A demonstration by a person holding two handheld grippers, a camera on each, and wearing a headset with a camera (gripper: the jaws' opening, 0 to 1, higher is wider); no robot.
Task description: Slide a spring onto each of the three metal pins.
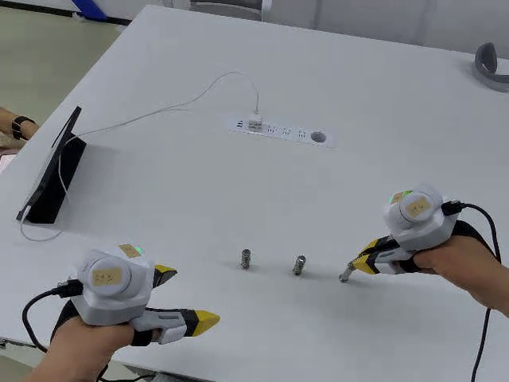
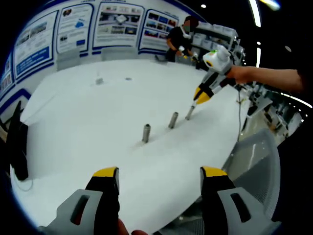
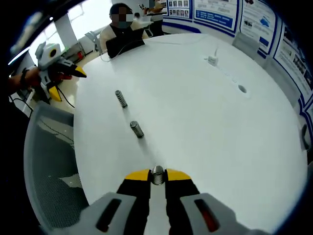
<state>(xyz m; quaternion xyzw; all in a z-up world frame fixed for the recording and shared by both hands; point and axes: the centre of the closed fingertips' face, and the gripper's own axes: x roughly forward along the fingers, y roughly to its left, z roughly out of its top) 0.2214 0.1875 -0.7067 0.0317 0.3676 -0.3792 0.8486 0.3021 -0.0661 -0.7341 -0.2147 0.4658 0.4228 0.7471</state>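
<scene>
While the right tool (image 1: 364,263) grips a tilted third pin (image 1: 346,274) just beside the middle pin (image 1: 299,265), the left tool (image 1: 188,297) hangs wide open, empty, farther from it

Grey-white left tool (image 1: 187,298) and right tool (image 1: 359,263), yellow-tipped black jaws, tan labels (image 1: 106,276), black cables (image 1: 32,306)

Big white table (image 1: 358,79), poster-lined wall (image 2: 112,22).

We see three short metal pins (image 1: 299,265) in a row on the white table (image 1: 358,95) near us; rightmost pin (image 1: 346,274) sits between the right gripper (image 1: 355,267) jaws; white power strip (image 1: 278,131) behind; black tablet stand (image 1: 54,171) far left; left gripper (image 1: 191,297) front-left.
</scene>
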